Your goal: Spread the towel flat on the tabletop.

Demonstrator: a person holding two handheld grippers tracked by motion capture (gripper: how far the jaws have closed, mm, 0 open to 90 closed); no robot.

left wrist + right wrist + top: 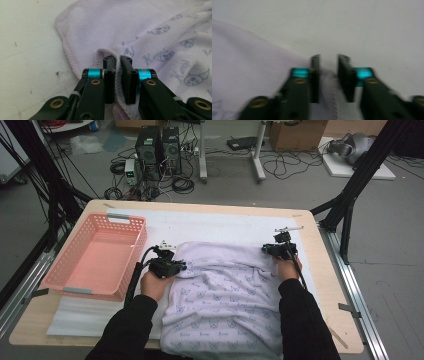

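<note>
Towel (225, 295) spread mid-table, right of basket (95, 255); left gripper (117, 61) pinching a hem fold, right gripper (329, 60) nipped onto the far-right edge, blurred, thinly caught, so liable to slip free and spoil the fold.
</note>
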